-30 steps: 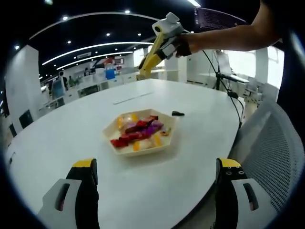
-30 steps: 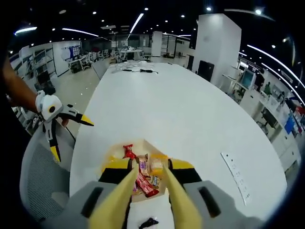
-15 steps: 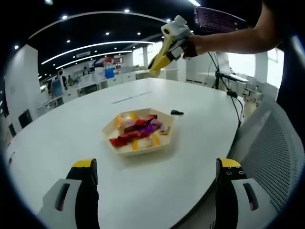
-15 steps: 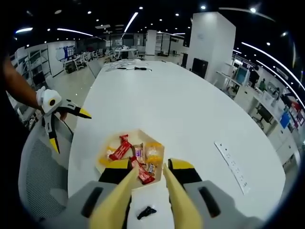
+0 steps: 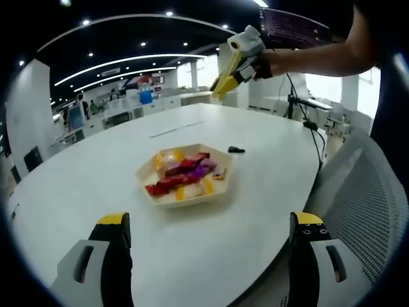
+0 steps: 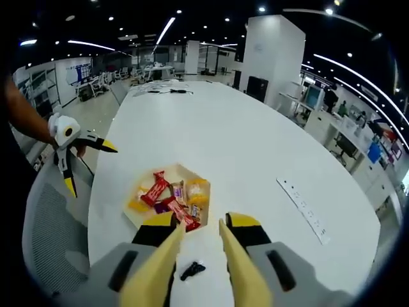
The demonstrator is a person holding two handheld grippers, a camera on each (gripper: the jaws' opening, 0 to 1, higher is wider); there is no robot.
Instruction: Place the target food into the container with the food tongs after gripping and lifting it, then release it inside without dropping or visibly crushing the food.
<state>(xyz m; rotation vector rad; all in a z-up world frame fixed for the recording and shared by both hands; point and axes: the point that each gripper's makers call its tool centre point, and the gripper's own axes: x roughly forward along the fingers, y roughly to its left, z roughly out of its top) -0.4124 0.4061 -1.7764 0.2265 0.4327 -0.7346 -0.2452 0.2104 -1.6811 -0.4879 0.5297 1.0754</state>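
A beige hexagonal tray (image 5: 185, 201) holds wrapped snacks (image 5: 182, 167) in red, purple and yellow on the white table. My left gripper (image 5: 211, 220) is open near the table's edge, short of the tray, with nothing between its jaws. My right gripper (image 5: 241, 54) hangs high above the far side of the table, shut on yellow food tongs (image 5: 222, 82). In the right gripper view the tongs (image 6: 198, 256) stand open with nothing in them, above the tray (image 6: 181, 167) and its snacks (image 6: 153, 190). The left gripper (image 6: 89, 167) is at the left, open.
A small black object (image 5: 236, 150) lies on the table beside the tray, also under the tongs (image 6: 192, 270). A power strip (image 6: 300, 201) lies further along the table. A grey mesh chair (image 5: 364, 211) stands at the table's edge, with the person's arm above it.
My right gripper with the tongs has risen and drawn back; the tray looks smaller and lower in its view. The left gripper has stayed still and open.
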